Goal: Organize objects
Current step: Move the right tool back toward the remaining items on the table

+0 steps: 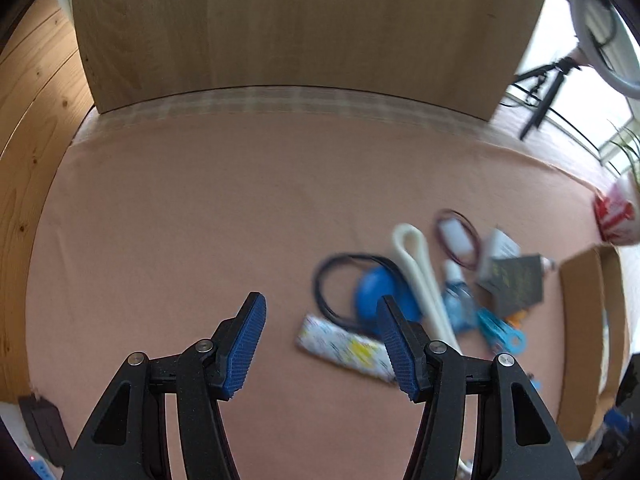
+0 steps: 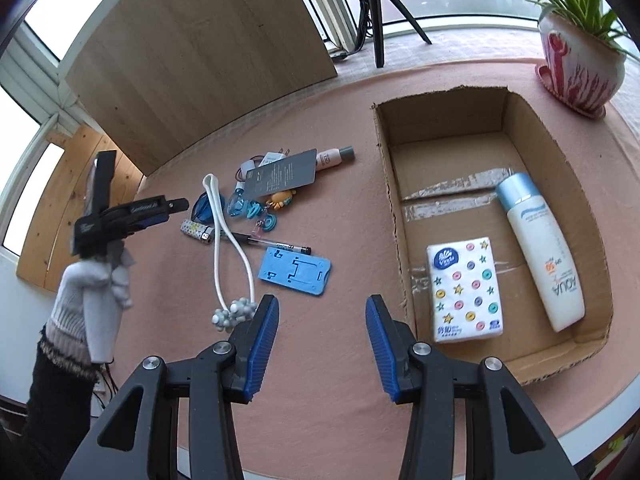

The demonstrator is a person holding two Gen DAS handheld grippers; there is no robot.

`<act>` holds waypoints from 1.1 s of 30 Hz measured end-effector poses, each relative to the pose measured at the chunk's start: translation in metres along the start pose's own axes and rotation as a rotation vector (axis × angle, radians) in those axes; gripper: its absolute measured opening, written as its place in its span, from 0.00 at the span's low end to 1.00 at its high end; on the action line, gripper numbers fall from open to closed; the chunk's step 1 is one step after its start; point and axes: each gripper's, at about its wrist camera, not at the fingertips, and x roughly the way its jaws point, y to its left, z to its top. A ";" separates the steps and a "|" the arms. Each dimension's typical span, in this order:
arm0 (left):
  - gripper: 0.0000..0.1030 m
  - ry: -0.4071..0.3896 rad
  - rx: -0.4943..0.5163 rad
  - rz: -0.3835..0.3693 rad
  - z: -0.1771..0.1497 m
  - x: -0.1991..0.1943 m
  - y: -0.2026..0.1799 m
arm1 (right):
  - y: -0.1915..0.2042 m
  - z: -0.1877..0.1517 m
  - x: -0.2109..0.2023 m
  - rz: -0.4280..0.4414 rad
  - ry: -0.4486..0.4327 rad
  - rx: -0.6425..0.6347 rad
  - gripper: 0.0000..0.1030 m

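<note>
- Left wrist view: the left gripper (image 1: 322, 338) hangs over the pink cloth (image 1: 192, 216) with its jaws spread wide and nothing between them. Bare cloth lies under and ahead of it.
- The clutter sits to its right, blurred: a blue disc (image 1: 374, 294) ringed by a black band (image 1: 340, 276), a white cord (image 1: 418, 276), a patterned lighter (image 1: 344, 344) nearest the right finger, and a dark card (image 1: 516, 282) further off. I judge the gripper is swinging toward this pile, which would explain the blur.
- The box (image 1: 580, 320) shows only as a cardboard wall at the right edge, past the pile, so anything lifted here has to cross the clutter to reach it.
- A wooden board (image 1: 280, 28) stands at the far edge of the cloth and closes that side; the left side is open.
- Right wrist view: the right gripper (image 2: 322, 344) is also wide open and empty, hovering over bare cloth between the pile and the box (image 2: 390, 184).
- The box is open on top and already holds a tissue pack (image 2: 464, 288) and a lotion bottle (image 2: 540, 252), lying flat side by side; much of its floor toward the far end is free.
- Still on the cloth: a blue stand (image 2: 296, 272) nearest the gripper, a pen (image 2: 272, 244), the white cord (image 2: 218, 240) with its bead cluster just beside the left finger, the dark card (image 2: 280, 174) propped on small items, and a pink bottle (image 2: 334, 158).
- The left gripper (image 2: 176, 205), held by a gloved hand (image 2: 94, 300), points at the pile's far left side.
- A potted plant (image 2: 580, 68) stands beyond the box's far right corner, clear of the path.
</note>
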 end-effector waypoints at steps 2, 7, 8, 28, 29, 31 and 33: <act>0.57 0.013 0.007 -0.004 0.011 0.010 0.004 | -0.001 -0.003 -0.001 -0.010 0.000 0.012 0.40; 0.57 0.036 0.129 0.017 0.025 0.030 -0.014 | -0.007 -0.009 -0.002 -0.029 0.007 0.068 0.40; 0.57 0.045 0.151 0.016 0.027 0.035 -0.018 | -0.008 -0.010 -0.002 -0.032 0.009 0.072 0.40; 0.54 0.061 0.351 -0.021 -0.038 0.020 -0.044 | 0.017 0.006 0.030 -0.018 0.069 -0.031 0.40; 0.54 0.059 0.349 -0.028 -0.045 0.017 -0.042 | 0.020 0.008 0.035 -0.016 0.080 -0.045 0.40; 0.54 0.050 0.348 -0.028 -0.061 0.010 -0.039 | 0.026 0.012 0.042 -0.011 0.093 -0.071 0.40; 0.54 0.039 0.348 -0.030 -0.078 0.000 -0.036 | 0.034 0.016 0.051 -0.002 0.112 -0.106 0.40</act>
